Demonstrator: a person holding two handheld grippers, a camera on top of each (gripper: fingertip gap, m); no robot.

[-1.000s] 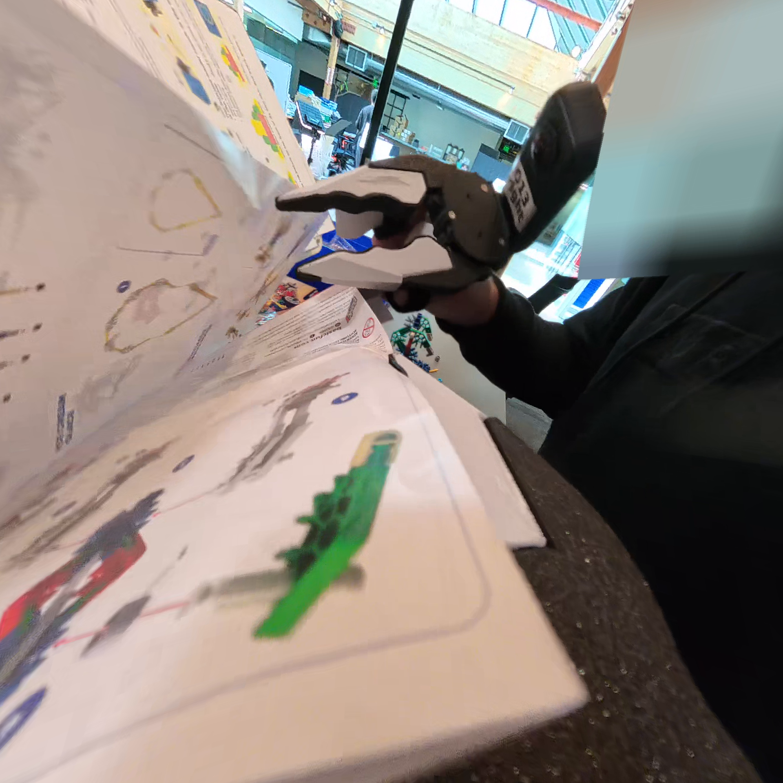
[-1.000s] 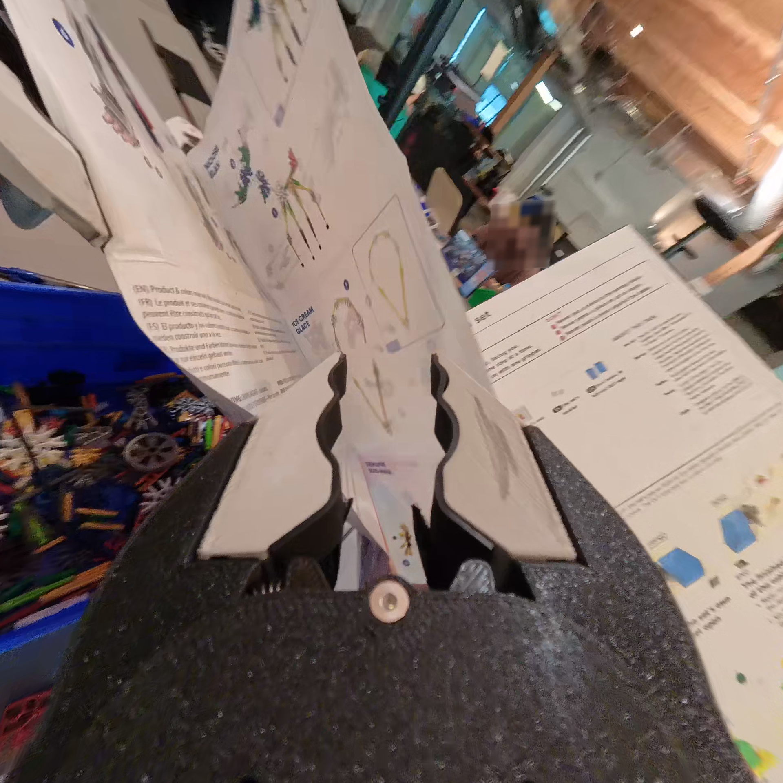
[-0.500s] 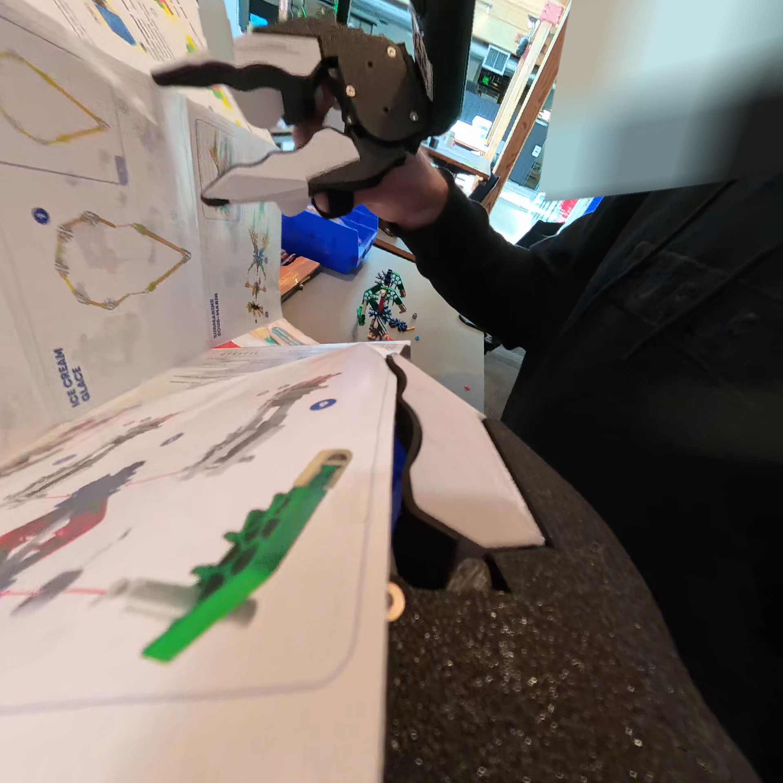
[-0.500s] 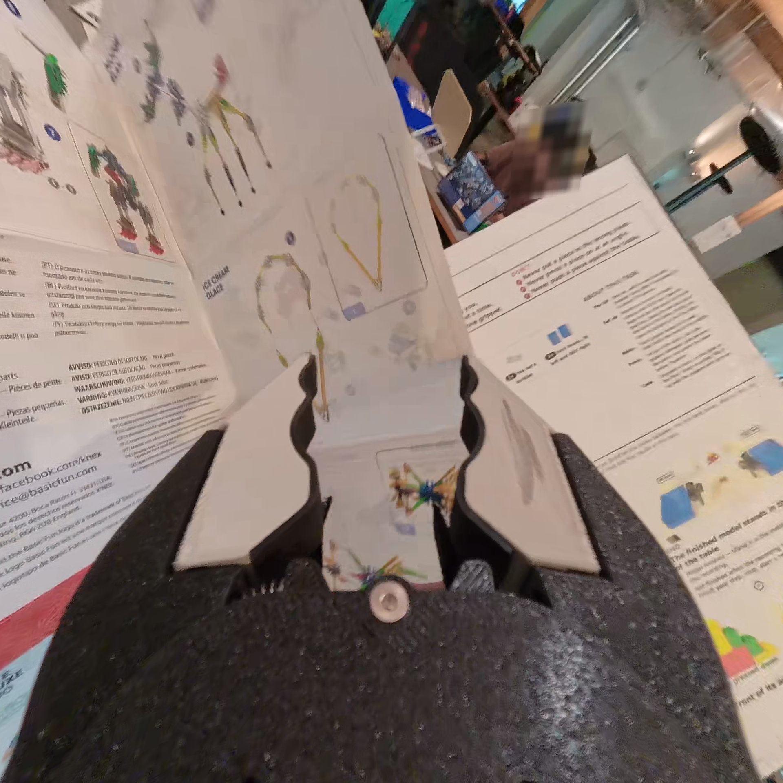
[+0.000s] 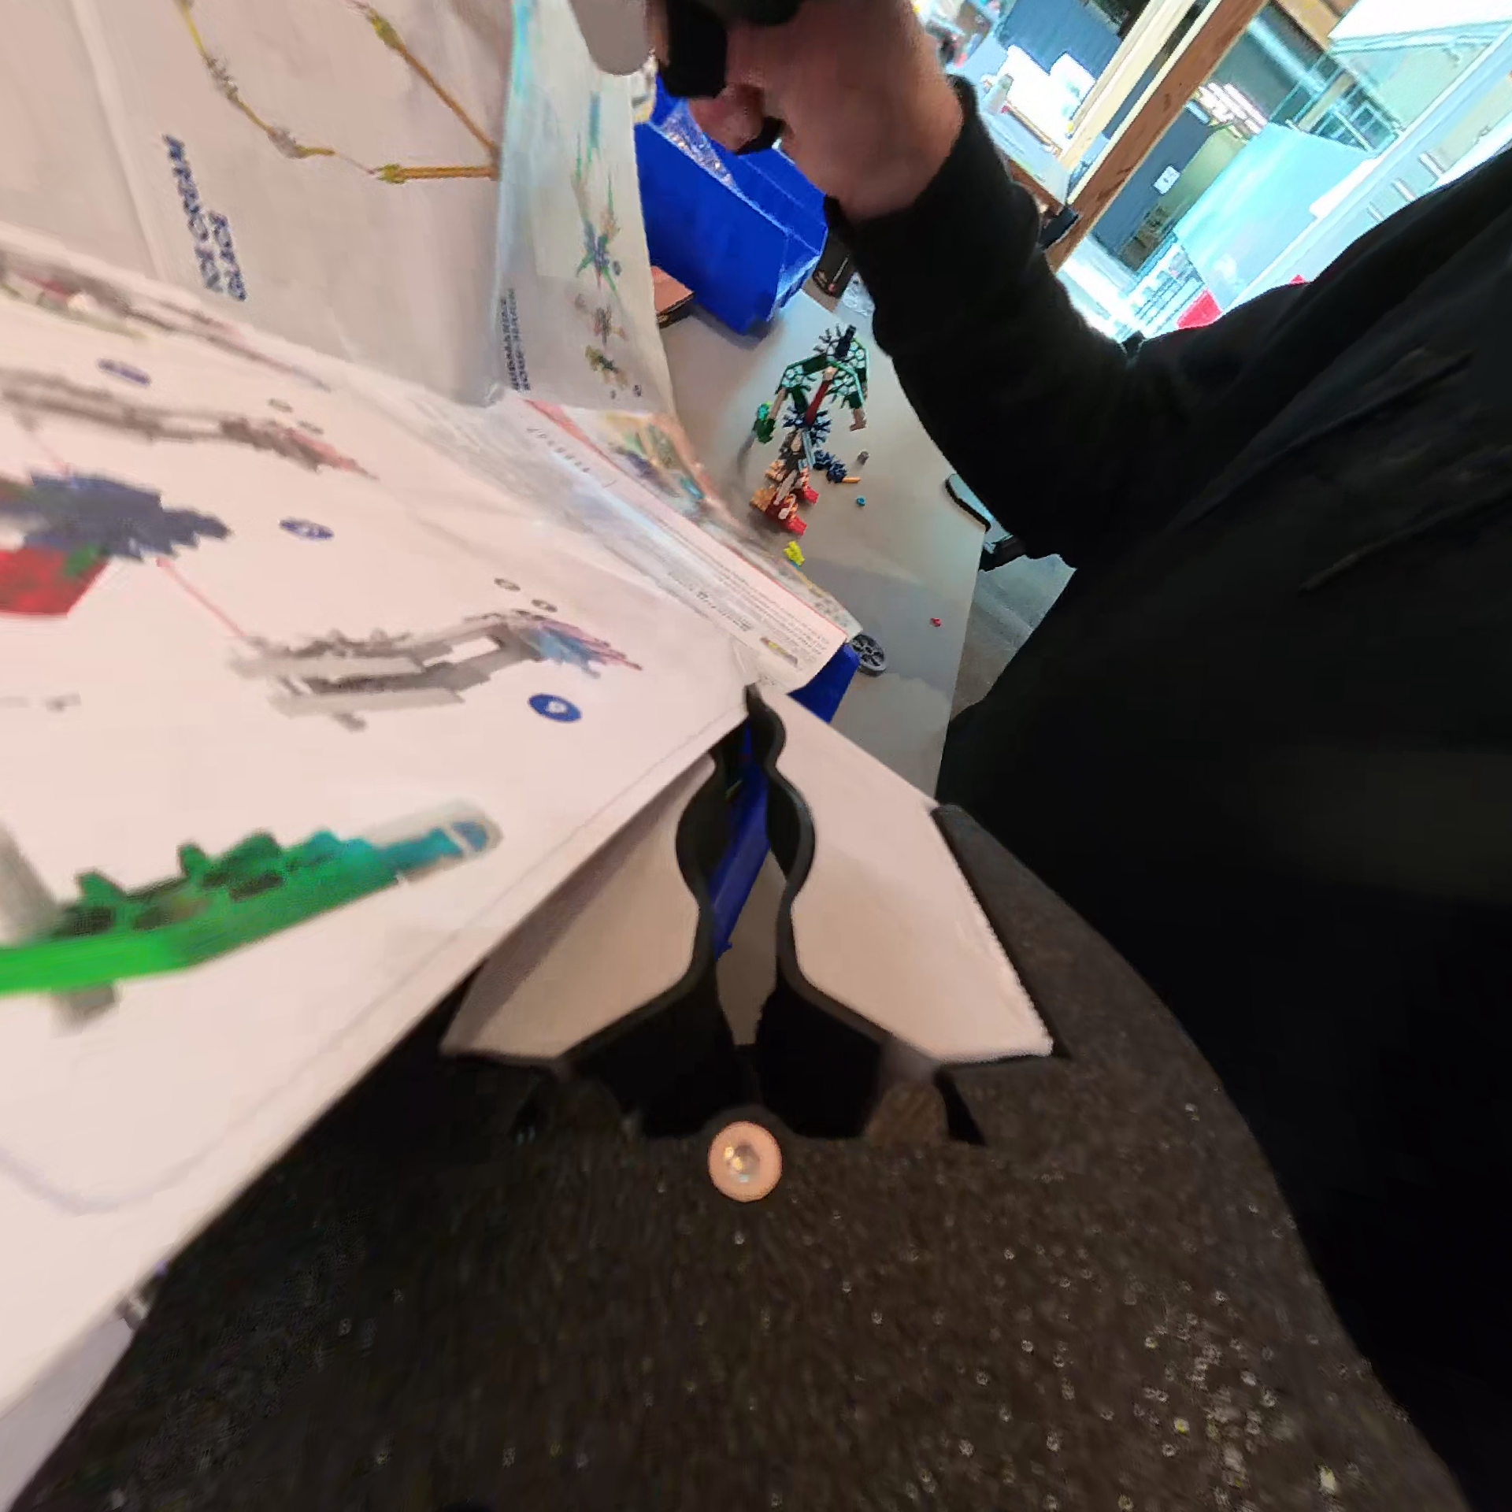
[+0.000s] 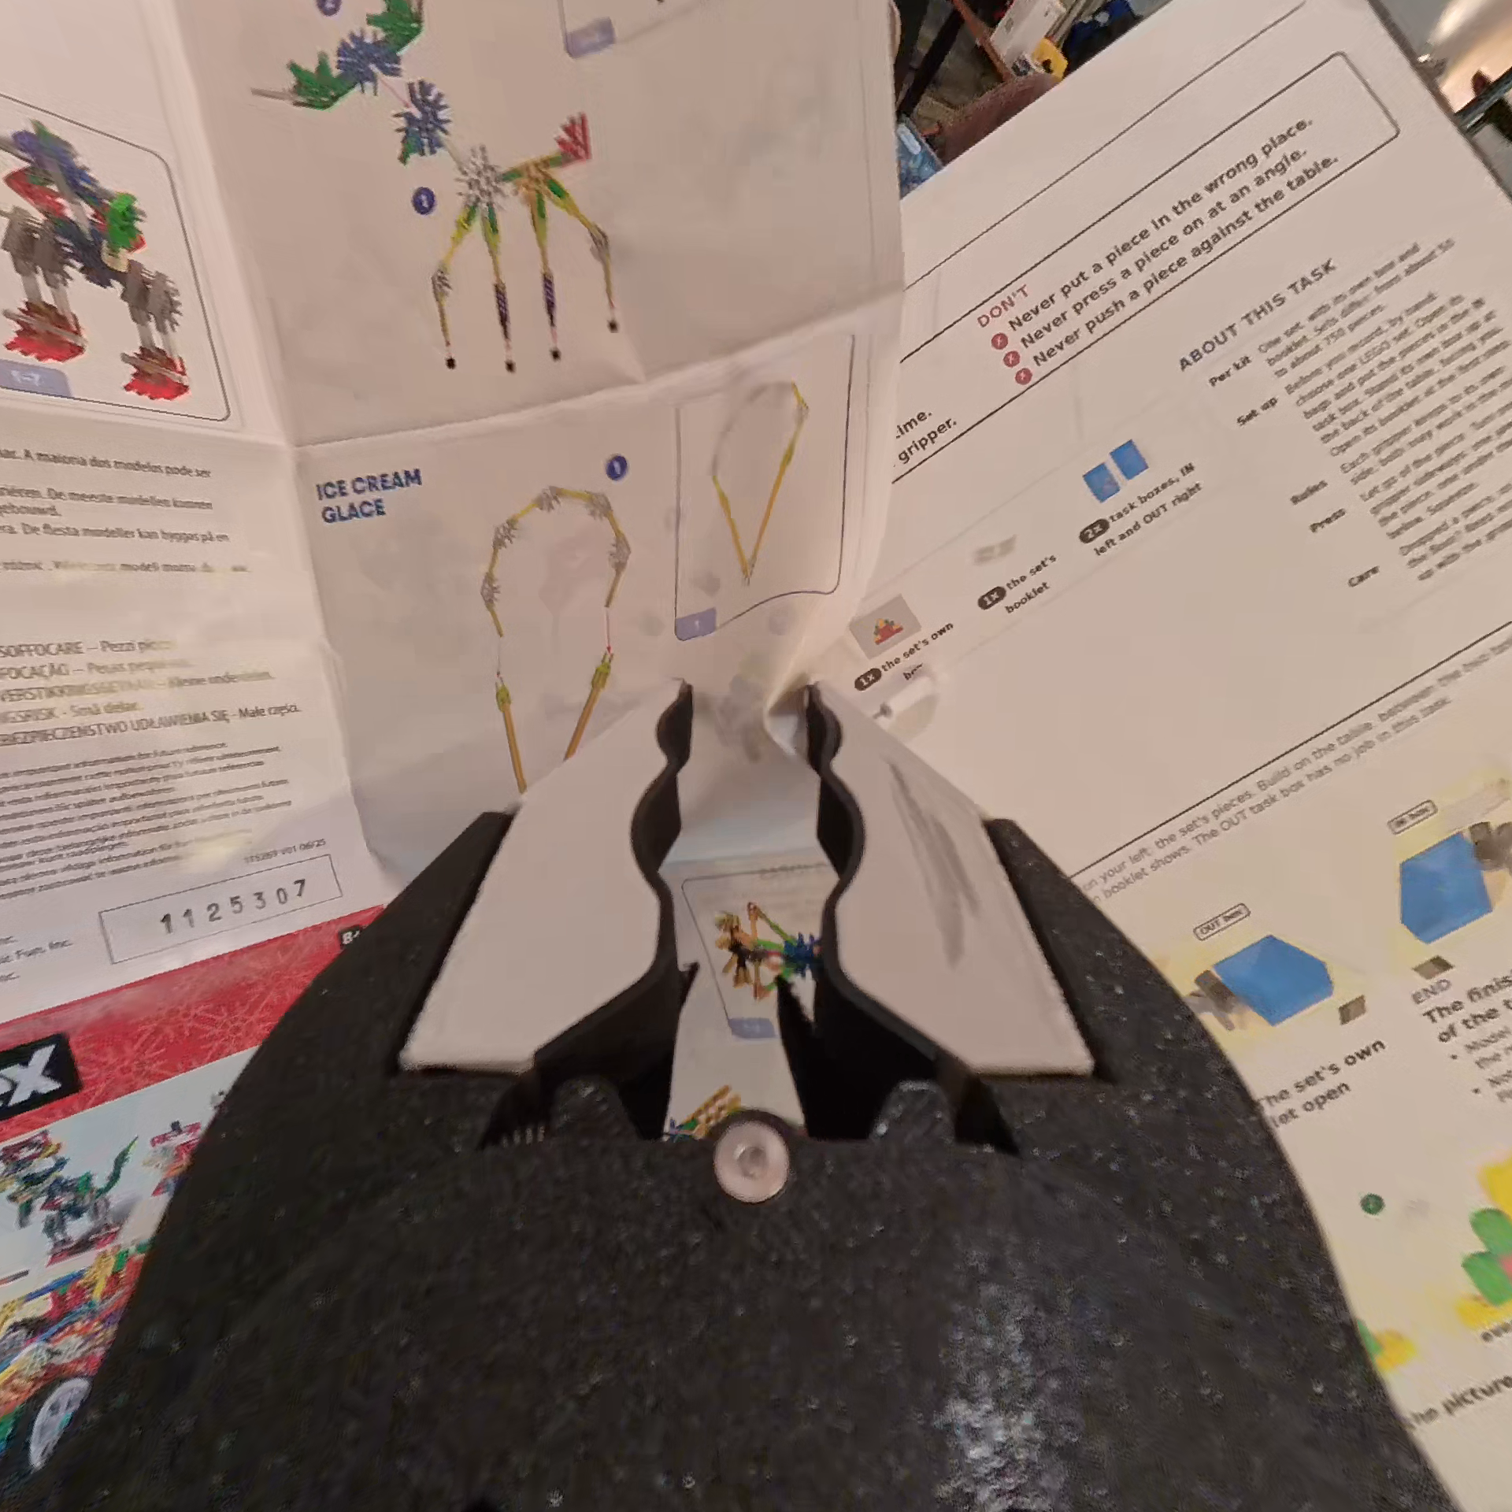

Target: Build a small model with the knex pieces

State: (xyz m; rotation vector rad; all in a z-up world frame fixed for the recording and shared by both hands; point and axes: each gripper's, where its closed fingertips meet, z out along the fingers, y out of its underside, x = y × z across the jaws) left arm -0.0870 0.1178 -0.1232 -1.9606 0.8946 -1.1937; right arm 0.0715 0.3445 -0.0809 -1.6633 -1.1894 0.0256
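Note:
A large white fold-out building-toy instruction sheet is spread wide, and its far part stands up. My left gripper is shut on the sheet's near edge, with the fingertips meeting at the paper's corner. The sheet covers part of its left finger. My right gripper has its jaws a narrow gap apart around a fold of the same sheet. The paper is creased against the right fingertip. In the left wrist view the hand holding the right gripper is at the top edge.
A second printed white page lies to the right. A small rod-and-connector model stands on the grey table, with a black wheel nearby. A blue bin sits behind. A person in dark clothing is close on the right. Spacing between my two grippers at the tips: around 30 cm.
The right gripper has risen to the top edge of the left wrist view, lifting the sheet's far part. Its jaws have narrowed. The sheet has slid aside, uncovering my left gripper's fingers.

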